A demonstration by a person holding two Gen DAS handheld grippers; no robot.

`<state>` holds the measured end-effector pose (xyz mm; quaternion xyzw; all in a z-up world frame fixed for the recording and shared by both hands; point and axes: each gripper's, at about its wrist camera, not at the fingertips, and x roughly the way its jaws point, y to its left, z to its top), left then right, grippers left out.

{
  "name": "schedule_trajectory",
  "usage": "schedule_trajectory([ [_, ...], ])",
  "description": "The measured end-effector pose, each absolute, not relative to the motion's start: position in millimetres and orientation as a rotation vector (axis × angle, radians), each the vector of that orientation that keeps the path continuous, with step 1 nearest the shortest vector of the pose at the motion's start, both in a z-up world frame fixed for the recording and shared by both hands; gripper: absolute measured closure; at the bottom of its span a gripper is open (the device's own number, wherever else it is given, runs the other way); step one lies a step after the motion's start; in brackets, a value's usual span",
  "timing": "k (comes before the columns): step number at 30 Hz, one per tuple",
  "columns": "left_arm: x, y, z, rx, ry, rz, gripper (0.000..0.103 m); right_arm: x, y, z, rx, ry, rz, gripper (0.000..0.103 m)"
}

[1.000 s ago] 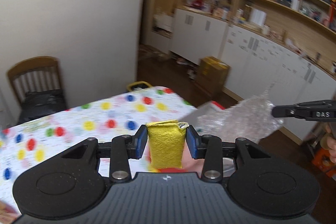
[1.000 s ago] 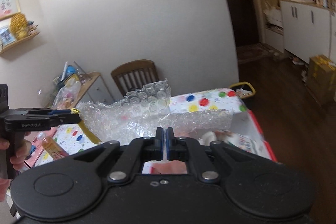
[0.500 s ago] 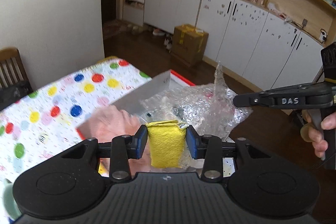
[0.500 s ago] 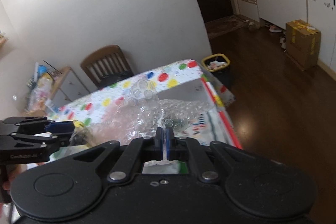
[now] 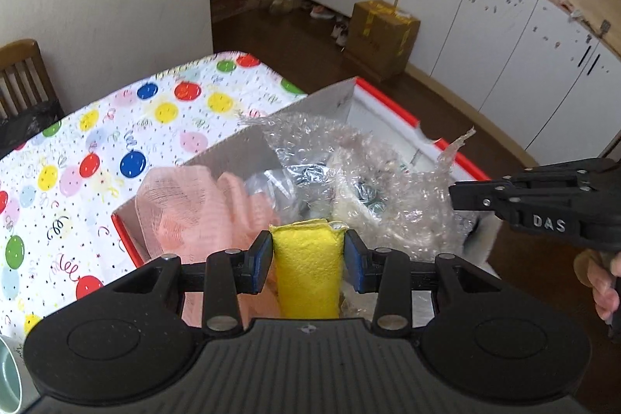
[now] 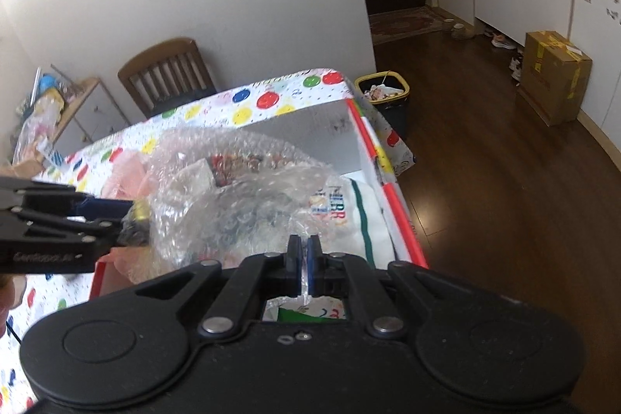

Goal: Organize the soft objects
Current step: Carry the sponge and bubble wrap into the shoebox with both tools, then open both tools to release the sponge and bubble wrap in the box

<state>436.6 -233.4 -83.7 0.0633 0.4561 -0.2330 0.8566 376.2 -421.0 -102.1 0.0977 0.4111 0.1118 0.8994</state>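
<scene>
Fingers [image 5: 261, 264] of the left gripper [image 5: 308, 264] clamp a yellow sponge [image 5: 308, 270]; right gripper's [image 6: 302, 268] pinch bubble wrap [image 6: 240, 196], which may spring out of the box [image 6: 330, 127]

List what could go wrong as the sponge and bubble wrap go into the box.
1. The bubble wrap billows over the box, so it may spring back out once the right gripper lets go.
2. The wrap hides the space below, so the sponge in the left gripper could land on top and roll off.
</scene>
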Motion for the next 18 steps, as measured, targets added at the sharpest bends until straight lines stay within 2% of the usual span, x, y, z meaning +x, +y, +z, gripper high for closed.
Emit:
schedule_trajectory([
  [12, 450, -244, -116, 0.187, 1.019, -0.449, 0.064, 384, -420, -114, 0.226, 0.895, 0.244, 0.1],
  [18, 446, -240, -114, 0.171, 0.999, -0.454, 0.064, 384, -417, -115, 0.221, 0.908, 0.243, 0.1],
])
